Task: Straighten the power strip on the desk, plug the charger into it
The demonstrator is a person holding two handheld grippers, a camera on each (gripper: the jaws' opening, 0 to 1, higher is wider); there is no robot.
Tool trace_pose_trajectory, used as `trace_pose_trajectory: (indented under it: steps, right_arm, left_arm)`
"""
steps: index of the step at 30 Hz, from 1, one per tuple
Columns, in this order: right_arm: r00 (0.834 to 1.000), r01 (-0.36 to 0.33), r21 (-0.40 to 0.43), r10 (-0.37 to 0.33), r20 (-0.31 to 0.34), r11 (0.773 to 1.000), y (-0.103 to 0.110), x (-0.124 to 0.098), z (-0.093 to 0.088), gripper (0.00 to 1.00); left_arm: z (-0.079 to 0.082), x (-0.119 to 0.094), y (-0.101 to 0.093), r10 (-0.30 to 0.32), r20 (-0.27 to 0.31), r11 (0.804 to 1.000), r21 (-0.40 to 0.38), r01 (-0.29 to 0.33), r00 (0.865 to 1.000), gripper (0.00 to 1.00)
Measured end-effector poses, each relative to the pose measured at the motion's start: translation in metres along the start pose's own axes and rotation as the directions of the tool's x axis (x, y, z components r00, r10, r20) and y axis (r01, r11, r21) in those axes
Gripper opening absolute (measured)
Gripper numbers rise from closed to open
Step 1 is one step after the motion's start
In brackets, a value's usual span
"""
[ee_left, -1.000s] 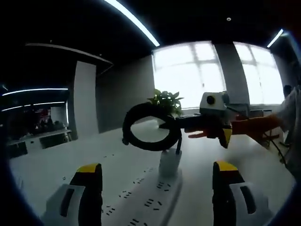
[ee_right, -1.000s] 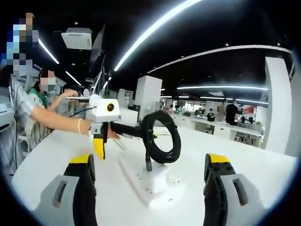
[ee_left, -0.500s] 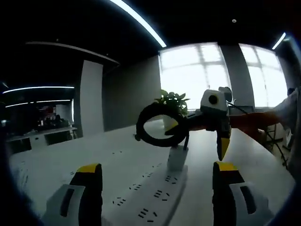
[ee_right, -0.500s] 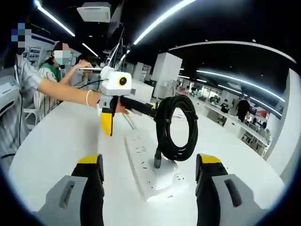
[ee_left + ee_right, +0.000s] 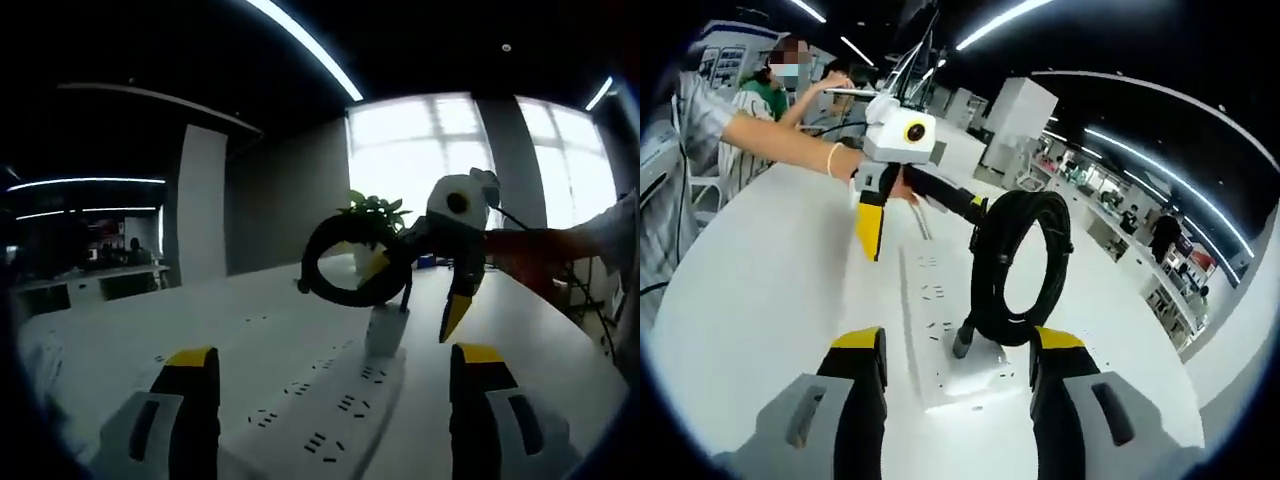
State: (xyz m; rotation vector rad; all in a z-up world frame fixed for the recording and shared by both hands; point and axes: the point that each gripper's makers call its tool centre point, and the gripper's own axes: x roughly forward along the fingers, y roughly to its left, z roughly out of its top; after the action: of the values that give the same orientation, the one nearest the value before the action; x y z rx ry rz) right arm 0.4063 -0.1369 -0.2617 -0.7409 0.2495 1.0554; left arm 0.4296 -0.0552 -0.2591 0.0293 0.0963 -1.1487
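**Grey jaws, yellow tips, white camera housings**

The left gripper [image 5: 325,420] has two pale grey moulded jaws, each with a dark oblong slot and a black inner face capped in yellow. The right gripper [image 5: 952,395] is built alike: grey shells, slotted, black inner pads, yellow tips. Seen from the right gripper view, the left gripper's body is black with a tapering yellow finger [image 5: 869,228] and a white box bearing a yellow-ringed lens. The bare forearm behind it wears a thin pale wristband [image 5: 830,160], possibly a bracelet, and a short striped sleeve [image 5: 700,105].
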Motion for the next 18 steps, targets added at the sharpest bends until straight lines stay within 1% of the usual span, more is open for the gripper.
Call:
trace_pose_trajectory:
  steps: [2,4,6,7,9,10,15,18]
  right_arm:
    - [0.999,-0.005,0.014,0.006,-0.048,1.000,0.000,0.002,-0.007,0.56]
    - [0.999,-0.004,0.021,0.005,-0.052,1.000,-0.002,0.004,-0.008,0.55]
    - [0.999,0.001,0.048,0.001,-0.051,0.999,-0.004,0.003,-0.008,0.50]
    - [0.999,0.002,0.050,0.001,-0.049,0.999,-0.006,0.003,-0.008,0.48]
    - [0.998,-0.012,0.063,0.016,-0.063,0.998,-0.005,0.003,-0.011,0.39]
    - [0.998,-0.014,0.062,0.018,-0.066,0.998,-0.005,0.004,-0.011,0.37]
    - [0.997,-0.024,0.059,0.028,-0.071,0.998,-0.005,0.007,-0.012,0.38]
    - [0.997,-0.028,0.060,0.032,-0.070,0.998,-0.006,0.010,-0.013,0.36]
  left_arm:
    - [0.001,-0.001,0.002,0.008,0.007,1.000,-0.008,-0.008,1.000,0.96]
    - [0.001,-0.003,0.004,0.014,0.013,1.000,-0.016,-0.013,1.000,0.96]
    - [0.001,-0.004,0.006,0.018,0.021,0.999,-0.031,-0.017,1.000,0.95]
    - [0.001,-0.004,0.007,0.019,0.025,0.999,-0.037,-0.018,1.000,0.95]
    - [0.000,-0.004,0.008,0.025,0.026,0.999,-0.043,-0.024,0.999,0.95]
    - [0.000,-0.004,0.008,0.027,0.026,0.999,-0.043,-0.026,0.999,0.95]
    - [0.001,-0.005,0.008,0.031,0.031,0.999,-0.043,-0.030,0.999,0.95]
    - [0.000,-0.004,0.008,0.032,0.028,0.999,-0.044,-0.031,0.999,0.94]
